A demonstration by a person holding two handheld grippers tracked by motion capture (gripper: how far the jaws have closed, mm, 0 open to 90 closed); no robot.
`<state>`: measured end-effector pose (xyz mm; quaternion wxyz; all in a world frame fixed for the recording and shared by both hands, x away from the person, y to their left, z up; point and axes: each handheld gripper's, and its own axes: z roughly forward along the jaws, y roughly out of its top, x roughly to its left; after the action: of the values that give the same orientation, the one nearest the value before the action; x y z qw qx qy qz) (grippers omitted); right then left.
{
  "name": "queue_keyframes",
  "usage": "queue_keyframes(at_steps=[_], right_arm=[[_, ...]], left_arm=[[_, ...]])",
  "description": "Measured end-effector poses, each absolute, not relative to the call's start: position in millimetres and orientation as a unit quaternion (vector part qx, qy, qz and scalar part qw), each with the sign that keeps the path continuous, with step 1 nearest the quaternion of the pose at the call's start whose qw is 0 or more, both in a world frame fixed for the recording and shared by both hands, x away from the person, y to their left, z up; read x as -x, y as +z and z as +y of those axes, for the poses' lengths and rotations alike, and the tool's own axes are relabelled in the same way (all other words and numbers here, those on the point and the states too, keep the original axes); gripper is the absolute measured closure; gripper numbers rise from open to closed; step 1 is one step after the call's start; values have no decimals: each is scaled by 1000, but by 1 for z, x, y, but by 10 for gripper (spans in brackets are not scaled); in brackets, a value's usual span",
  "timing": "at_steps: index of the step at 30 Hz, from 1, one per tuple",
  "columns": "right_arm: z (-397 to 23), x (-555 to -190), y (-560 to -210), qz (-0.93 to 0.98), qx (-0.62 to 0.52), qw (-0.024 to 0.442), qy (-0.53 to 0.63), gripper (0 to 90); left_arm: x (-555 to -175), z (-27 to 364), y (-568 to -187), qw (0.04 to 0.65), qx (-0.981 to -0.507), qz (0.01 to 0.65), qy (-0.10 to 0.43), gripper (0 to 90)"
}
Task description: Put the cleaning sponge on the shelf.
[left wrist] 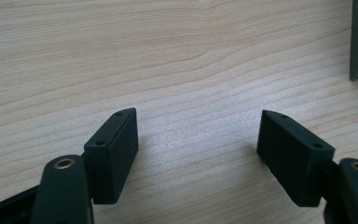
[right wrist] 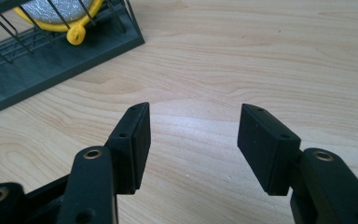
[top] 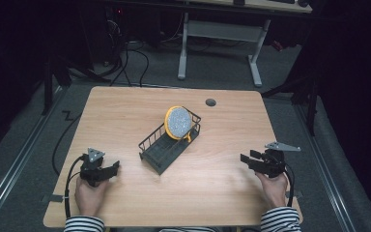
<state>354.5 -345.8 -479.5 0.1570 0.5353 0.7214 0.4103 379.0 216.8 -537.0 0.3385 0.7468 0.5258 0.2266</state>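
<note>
At the lower left of the high view, the left hand-held gripper [top: 112, 168] is resting on the worktop [top: 222, 193], jaws spread over bare wood. At lower right, the right hand-held gripper [top: 245, 160] is sitting spread too, gripping nothing. Farther back, mid-frame, a rack [top: 159, 154] is holding an upright plate [top: 178, 122].

The rack [right wrist: 51, 56] and its plate [right wrist: 60, 11] (yellow-rimmed) run off frame.

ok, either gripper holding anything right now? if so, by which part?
Nothing held. Left gripper and right gripper both stand open over bare table; the plate sits in the rack.
</note>
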Motion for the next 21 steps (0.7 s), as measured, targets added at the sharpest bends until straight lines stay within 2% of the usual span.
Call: queue_keyframes(at_steps=[10, 21], right_arm=[[-338, -358, -502, 729, -539, 168, 387, 439], [-331, -358, -521, 737, -541, 200, 352, 428]], left_arm=[[-379, 217, -537, 339, -747, 526, 226, 296], [-379, 217, -537, 339, -747, 526, 227, 296]])
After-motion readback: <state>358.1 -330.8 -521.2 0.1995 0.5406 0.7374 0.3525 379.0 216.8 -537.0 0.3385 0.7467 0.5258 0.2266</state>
